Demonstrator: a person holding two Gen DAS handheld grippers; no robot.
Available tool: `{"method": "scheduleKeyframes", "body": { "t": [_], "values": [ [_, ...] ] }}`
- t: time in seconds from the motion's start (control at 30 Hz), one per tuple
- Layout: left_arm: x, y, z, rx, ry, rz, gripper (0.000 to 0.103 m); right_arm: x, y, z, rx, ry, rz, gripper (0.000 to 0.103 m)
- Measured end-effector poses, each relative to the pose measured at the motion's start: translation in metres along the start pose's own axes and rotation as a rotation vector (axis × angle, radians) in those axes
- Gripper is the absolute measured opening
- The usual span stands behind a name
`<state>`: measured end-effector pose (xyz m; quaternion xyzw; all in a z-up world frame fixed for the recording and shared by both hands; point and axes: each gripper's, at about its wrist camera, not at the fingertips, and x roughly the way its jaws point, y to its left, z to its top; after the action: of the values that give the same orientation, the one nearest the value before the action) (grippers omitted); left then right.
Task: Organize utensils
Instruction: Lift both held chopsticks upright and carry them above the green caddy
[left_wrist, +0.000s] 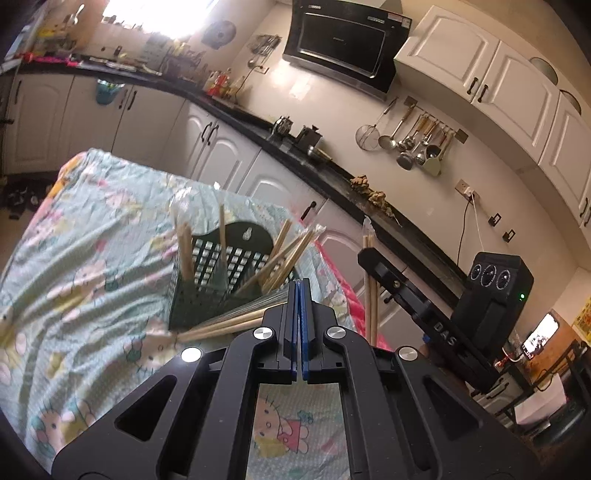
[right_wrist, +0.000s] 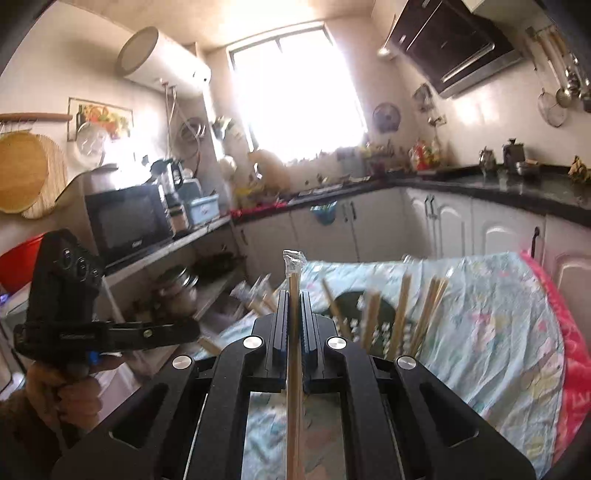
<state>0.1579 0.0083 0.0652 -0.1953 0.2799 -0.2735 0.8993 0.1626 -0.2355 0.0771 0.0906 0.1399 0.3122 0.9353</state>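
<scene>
Right claw (right_wrist: 294, 325) is clamped on wrapped chopsticks (right_wrist: 294, 295), carry step; left claw (left_wrist: 300, 295) closed, empty. Next, probably: drop them upright in the holder (left_wrist: 207, 295) just left, on the cloth (left_wrist: 92, 240).

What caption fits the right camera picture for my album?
Right gripper holding wrapped chopsticks upright beside the chopstick basket.

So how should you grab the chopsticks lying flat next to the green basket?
Probably near the middle of the loose chopsticks, coming down from above with the fingers across them. They lie flat on the cloth beside the basket, so only the long thin sides are free to pinch.
</scene>
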Motion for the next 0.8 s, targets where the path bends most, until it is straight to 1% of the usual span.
{"method": "scheduleKeyframes", "body": {
  "t": [0.1, 0.23, 0.4, 0.67, 0.8],
  "values": [
    [-0.003, -0.007, 0.011, 0.017, -0.012, -0.006, 0.0, 0.001, -0.003, 0.012, -0.019, -0.05, -0.018, 0.006],
    [-0.007, -0.013, 0.027, 0.035, -0.032, -0.013, 0.0, 0.004, -0.005, 0.033, -0.049, -0.137, -0.042, 0.006],
    [-0.009, -0.021, 0.045, 0.05, -0.051, -0.021, 0.0, 0.014, -0.011, 0.054, -0.073, -0.215, -0.074, 0.006],
    [-0.011, -0.035, 0.078, 0.085, -0.082, -0.037, 0.0, 0.037, -0.02, 0.076, -0.122, -0.284, -0.16, 0.006],
    [-0.012, -0.04, 0.095, 0.104, -0.108, -0.025, 0.0, 0.05, -0.027, 0.078, -0.144, -0.31, -0.209, 0.006]
  ]
}}
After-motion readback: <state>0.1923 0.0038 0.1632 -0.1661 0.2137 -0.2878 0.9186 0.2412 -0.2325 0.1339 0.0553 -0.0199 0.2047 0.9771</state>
